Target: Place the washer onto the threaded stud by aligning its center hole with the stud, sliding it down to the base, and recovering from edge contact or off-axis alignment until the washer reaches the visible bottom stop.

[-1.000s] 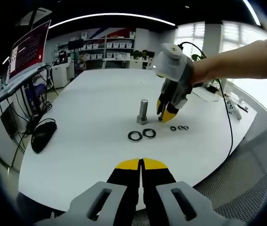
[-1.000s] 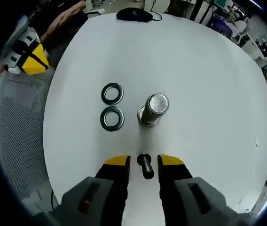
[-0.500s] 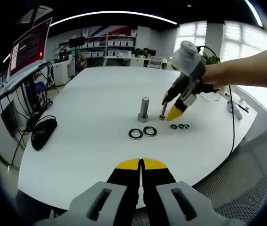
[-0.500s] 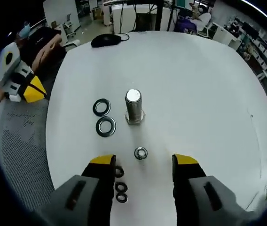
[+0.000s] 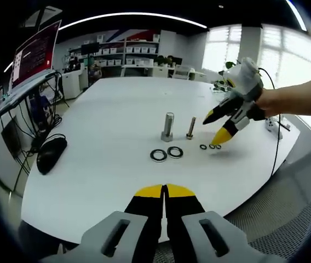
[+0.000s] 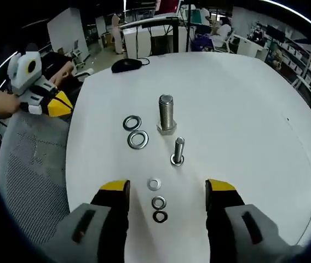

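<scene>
On the white round table point(image 6: 243, 109) stand a large upright steel hex-head bolt point(image 6: 166, 114) and a smaller upright bolt point(image 6: 178, 151). Two large steel washers point(image 6: 135, 131) lie beside the big bolt; three small washers point(image 6: 156, 199) lie between the right gripper's point(image 6: 168, 193) spread jaws. The left gripper's point(image 5: 165, 192) yellow-tipped jaws are pressed together, empty, near the table edge.

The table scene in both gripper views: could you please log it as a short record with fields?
large bolt: upright on its head on the white table
small bolt: upright beside it
large washers: two flat, left of the large bolt
small washers: three between the open right tongs
left tongs: shut, empty
mouse: near the table edge
</scene>
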Tool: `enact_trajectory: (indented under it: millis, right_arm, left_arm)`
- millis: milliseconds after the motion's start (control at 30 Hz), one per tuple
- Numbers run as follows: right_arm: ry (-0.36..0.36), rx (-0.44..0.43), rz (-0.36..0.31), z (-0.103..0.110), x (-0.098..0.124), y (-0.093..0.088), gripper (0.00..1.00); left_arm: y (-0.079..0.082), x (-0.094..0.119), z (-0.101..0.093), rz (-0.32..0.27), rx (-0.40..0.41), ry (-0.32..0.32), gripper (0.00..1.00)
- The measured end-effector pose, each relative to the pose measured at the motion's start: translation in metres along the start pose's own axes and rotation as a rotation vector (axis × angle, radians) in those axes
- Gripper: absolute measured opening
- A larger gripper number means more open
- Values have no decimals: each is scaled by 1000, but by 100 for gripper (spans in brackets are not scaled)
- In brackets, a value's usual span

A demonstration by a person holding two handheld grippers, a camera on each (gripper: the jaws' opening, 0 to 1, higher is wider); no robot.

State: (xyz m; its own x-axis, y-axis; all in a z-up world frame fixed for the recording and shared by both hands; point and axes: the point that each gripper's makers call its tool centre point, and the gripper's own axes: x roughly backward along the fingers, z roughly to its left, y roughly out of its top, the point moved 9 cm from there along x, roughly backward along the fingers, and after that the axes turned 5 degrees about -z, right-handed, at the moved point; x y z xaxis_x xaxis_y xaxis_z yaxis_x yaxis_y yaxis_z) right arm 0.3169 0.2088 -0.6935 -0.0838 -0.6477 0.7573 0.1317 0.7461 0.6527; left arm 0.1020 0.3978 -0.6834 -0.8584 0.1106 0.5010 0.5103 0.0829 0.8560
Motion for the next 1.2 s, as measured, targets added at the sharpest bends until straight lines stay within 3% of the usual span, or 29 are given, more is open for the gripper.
enact_trajectory:
  millis: [367,600,733,867,1000,1200]
  right_arm:
    - [-23,-45,-31,11,14,-19,64]
    - [-39,-124,-83,12,24,-21,64]
    - [-55,-221,-120,8,28,-26,65]
    - [-74,-231,-79,3,30,-36,65]
    - [-84,-282,-91,2,34,-46,65]
    - [-100,-287,-85,7,42,-57,64]
  left_arm:
    - [0,1,0,-4,7,0,0]
    - [0,1,0,-5,8,0,0]
    - [1,1,0,-11,10,2,0]
    - [0,1,0,-6,11,2,0]
    - [1,1,1,-15,16,5,0]
    - [1,1,0,-22,10,-5,0]
